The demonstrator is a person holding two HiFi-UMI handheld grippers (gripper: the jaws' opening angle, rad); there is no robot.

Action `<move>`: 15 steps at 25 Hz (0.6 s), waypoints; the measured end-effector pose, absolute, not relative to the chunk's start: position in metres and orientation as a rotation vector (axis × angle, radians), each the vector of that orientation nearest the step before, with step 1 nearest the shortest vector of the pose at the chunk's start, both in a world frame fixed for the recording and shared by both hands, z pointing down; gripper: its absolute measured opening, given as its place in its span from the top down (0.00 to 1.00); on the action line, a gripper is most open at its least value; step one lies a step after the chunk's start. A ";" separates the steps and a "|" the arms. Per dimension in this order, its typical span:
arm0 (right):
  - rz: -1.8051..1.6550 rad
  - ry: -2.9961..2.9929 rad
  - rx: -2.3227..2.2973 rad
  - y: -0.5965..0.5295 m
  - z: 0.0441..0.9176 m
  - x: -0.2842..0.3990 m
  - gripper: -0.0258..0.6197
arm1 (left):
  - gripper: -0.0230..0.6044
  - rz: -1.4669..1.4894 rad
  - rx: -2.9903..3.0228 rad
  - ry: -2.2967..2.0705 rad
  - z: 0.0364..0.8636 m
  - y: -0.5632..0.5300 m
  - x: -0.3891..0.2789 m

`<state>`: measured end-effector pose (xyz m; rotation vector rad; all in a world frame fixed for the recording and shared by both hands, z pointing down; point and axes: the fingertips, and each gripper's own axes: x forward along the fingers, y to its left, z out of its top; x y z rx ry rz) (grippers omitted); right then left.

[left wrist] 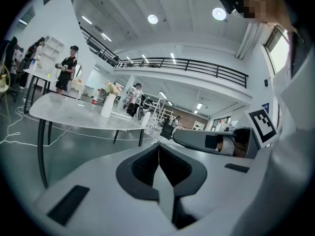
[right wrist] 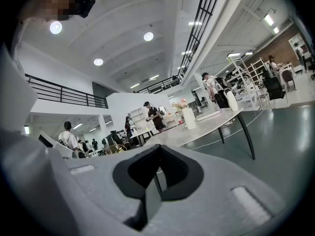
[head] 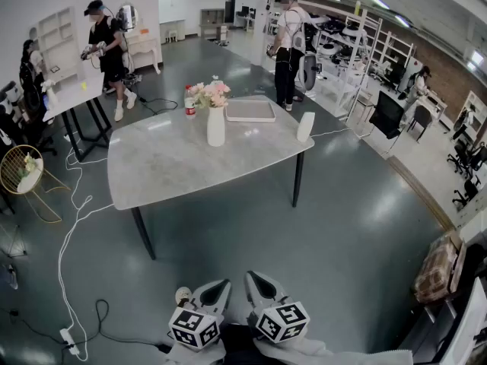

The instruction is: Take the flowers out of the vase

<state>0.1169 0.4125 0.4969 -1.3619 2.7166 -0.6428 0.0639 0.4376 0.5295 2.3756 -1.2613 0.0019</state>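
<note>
With left gripper [head: 218, 286] and right gripper [head: 257, 280] jaws closed and empty, we rate the flowers [head: 211, 93] light and crushable; grip them low, just above the vase [head: 216, 128].

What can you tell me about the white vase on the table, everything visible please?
The vase is plain white, smooth and looks ceramic, tall and slim, widening slightly toward the base. It stands upright toward the far side of the grey table. A bunch of pink and pale flowers with green leaves sits in its mouth. A red-labelled bottle stands close on its left and a flat tray behind to the right, both apart from it. Only table and flowers touch it.
</note>
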 end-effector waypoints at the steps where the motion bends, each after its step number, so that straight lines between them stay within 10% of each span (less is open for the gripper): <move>1: -0.642 2.716 -1.362 0.413 0.496 0.118 0.96 | 0.96 0.003 2.376 -1.260 0.529 0.438 0.065; 15: -0.666 2.656 -1.365 0.420 0.495 0.134 0.96 | 0.96 0.019 2.386 -1.235 0.531 0.447 0.080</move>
